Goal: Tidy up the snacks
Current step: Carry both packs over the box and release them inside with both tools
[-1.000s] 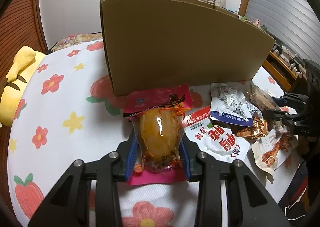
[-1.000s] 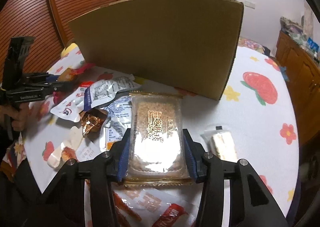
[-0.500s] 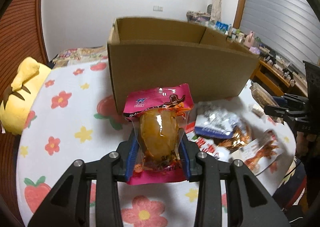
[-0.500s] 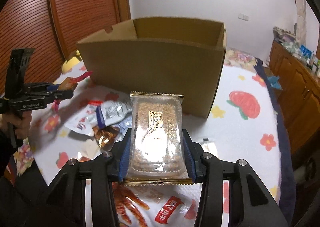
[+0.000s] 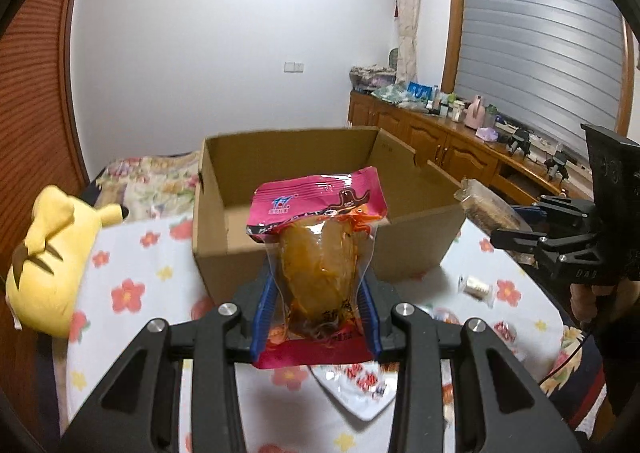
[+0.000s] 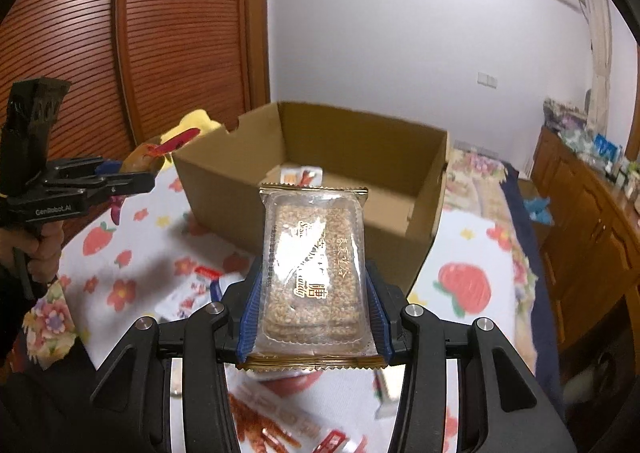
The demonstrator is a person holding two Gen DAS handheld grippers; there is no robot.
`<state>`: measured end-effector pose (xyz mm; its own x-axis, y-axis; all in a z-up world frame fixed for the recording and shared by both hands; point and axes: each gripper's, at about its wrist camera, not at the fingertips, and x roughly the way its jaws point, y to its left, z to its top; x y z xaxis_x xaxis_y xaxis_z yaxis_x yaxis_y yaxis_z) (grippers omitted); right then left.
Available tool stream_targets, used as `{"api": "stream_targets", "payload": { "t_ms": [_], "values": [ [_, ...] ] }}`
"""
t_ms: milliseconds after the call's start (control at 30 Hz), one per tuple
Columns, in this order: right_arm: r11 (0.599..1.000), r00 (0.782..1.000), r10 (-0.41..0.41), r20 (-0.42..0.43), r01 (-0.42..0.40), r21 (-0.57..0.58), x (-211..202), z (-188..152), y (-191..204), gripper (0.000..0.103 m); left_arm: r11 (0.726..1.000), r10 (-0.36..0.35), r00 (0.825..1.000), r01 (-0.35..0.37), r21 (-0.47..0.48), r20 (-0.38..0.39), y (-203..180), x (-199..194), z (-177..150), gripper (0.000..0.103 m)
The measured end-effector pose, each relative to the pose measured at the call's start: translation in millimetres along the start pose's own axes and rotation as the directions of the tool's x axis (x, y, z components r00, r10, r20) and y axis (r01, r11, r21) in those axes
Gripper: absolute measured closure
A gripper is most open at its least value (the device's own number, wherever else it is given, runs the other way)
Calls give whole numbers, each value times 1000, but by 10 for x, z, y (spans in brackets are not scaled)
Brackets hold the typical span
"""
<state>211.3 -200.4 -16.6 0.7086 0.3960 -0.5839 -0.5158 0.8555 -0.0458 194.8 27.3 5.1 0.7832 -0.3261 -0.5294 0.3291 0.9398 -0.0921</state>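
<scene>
My left gripper (image 5: 316, 317) is shut on a pink snack packet (image 5: 318, 253) with an orange-brown piece inside, held above the table in front of the open cardboard box (image 5: 224, 229). My right gripper (image 6: 314, 317) is shut on a clear sesame bar packet (image 6: 314, 265), also held high before the box (image 6: 424, 189). A white and red packet (image 6: 302, 175) lies inside the box. The right gripper also shows in the left wrist view (image 5: 492, 221), the left gripper in the right wrist view (image 6: 132, 173).
Loose snack packets lie on the flowered tablecloth (image 5: 132, 285) below the grippers (image 6: 188, 293). A yellow plush toy (image 5: 52, 253) sits at the table's left. Wooden cabinets (image 5: 440, 141) stand along the right wall.
Both grippers have risen with their packets, from table level to above the box rim, so the box's inside now shows.
</scene>
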Motion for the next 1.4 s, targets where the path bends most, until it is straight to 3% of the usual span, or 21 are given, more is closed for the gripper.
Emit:
{"api": "stream_targets", "payload": {
  "t_ms": [533,933,1400],
  "values": [
    [1000,1000,-13,-1,13,18,360,403,-270,57,999,29,1000,-29,32,2,72,444,488,67],
    [998,999,-12,-52,15,60,670,459,-462,56,999,33,998,-32,27,-53,121,836,581,67],
    [998,996,-15,-88,20,60,852,502,-501,52,999,44,995,-41,34,-94,134,1016,568,67]
  ]
}}
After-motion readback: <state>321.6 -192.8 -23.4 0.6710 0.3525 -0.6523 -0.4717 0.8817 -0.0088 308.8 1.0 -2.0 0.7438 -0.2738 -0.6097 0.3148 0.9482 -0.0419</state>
